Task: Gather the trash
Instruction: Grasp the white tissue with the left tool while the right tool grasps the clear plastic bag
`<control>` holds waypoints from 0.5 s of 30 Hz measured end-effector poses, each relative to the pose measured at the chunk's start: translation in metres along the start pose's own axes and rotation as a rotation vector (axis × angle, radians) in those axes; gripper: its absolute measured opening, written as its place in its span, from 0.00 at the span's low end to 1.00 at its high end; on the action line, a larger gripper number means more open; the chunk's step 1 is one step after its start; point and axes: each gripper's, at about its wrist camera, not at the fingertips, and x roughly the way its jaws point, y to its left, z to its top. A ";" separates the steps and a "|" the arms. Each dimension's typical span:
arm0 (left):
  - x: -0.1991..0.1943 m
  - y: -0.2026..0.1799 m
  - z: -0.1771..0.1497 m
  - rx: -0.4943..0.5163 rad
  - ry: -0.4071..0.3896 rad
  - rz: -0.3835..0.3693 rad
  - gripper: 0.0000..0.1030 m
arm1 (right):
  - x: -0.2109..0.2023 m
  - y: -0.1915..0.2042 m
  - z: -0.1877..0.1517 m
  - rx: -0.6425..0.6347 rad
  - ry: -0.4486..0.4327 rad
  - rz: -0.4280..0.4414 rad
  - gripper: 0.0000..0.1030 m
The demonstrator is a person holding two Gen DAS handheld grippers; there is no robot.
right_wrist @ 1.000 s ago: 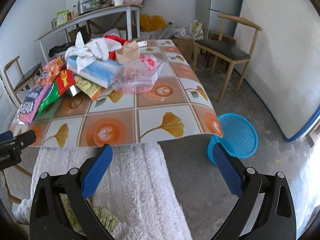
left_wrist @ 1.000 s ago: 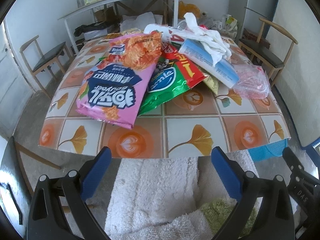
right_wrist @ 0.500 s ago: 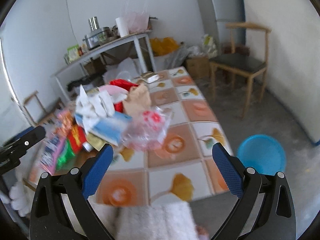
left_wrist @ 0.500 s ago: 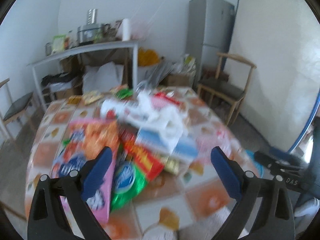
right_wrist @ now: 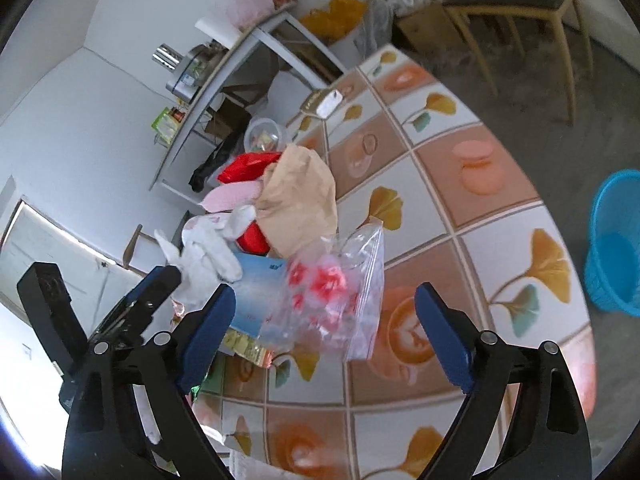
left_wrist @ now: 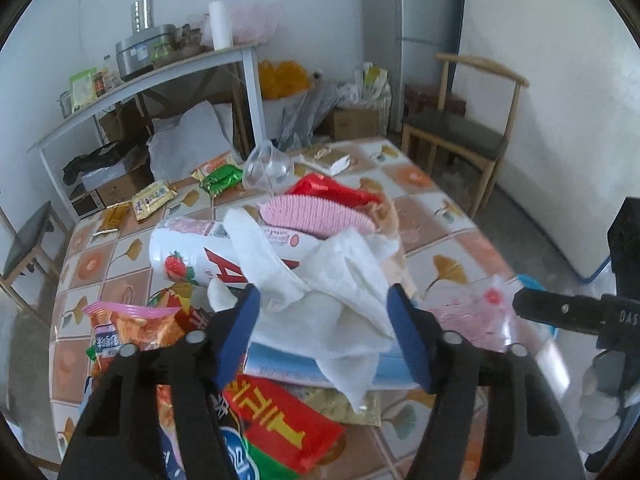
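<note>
A tiled-pattern table (left_wrist: 420,216) carries heaped snack wrappers (left_wrist: 280,416) and tissue (left_wrist: 328,292).

Both grippers angled downward. The left gripper (left_wrist: 324,320) was closing, its pads not yet pressing; the right gripper (right_wrist: 324,332) was closing too, still wide.

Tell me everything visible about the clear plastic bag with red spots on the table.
The clear plastic bag is thin, crinkled and see-through, with red, blurred marks. It rests at the pile's edge, leaning on the blue tissue pack, its lower edge on the tablecloth. It lies between the closing fingers of the right gripper, which do not press it.
</note>
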 end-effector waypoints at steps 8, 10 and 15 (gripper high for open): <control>0.011 -0.001 0.000 0.038 0.008 0.045 0.37 | 0.011 -0.023 0.004 0.082 0.084 0.052 0.61; 0.011 -0.001 0.000 0.042 0.006 0.051 0.33 | 0.010 -0.027 0.004 0.093 0.091 0.062 0.53; 0.008 -0.003 0.001 0.041 -0.001 0.055 0.21 | 0.002 -0.032 0.004 0.105 0.089 0.077 0.37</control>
